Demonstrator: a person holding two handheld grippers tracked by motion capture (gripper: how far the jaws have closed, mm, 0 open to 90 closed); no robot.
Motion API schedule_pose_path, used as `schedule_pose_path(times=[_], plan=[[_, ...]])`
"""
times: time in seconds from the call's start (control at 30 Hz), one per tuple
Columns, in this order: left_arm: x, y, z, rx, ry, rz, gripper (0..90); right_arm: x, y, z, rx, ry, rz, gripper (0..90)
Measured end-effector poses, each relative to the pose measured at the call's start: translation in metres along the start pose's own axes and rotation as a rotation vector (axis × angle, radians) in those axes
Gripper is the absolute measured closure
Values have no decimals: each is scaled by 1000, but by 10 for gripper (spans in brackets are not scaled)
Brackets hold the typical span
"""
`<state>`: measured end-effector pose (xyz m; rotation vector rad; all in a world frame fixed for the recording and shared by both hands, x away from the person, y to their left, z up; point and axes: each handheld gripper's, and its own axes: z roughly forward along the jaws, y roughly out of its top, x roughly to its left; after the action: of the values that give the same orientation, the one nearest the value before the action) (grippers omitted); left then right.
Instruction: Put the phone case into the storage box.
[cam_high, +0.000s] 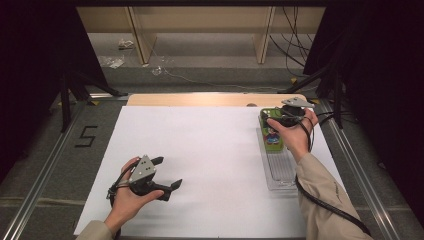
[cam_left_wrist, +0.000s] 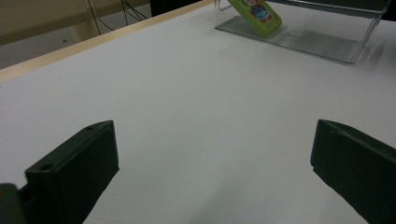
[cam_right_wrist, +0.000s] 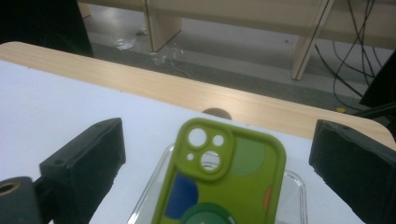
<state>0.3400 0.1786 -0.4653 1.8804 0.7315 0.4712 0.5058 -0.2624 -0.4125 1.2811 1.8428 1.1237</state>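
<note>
Green plastic phone case leaning in clear plastic tray at table's right, lower end cut off, right gripper jaws wide apart straddling it, left gripper wide open, empty, over white sheet.

My view, background items: white sheet covering the wooden table; a taped figure 5 on the floor, left; wooden shelf legs beyond; loose black cables at right; scraps of clear wrapping on the floor.
</note>
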Motion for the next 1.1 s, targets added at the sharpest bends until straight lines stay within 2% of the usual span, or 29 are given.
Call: schedule_pose_path(times=[0.5, 0.7, 1.1], plan=[[0, 0, 0, -2, -1, -1, 3, 13, -2, -25, 42, 63, -27, 67], [-1, 0, 1, -1, 0, -1, 3, 17, -5, -37, 40, 89, -24, 72], [-1, 0, 1, -2, 2, -1, 2, 26, -14, -57, 34, 126, -53, 79]])
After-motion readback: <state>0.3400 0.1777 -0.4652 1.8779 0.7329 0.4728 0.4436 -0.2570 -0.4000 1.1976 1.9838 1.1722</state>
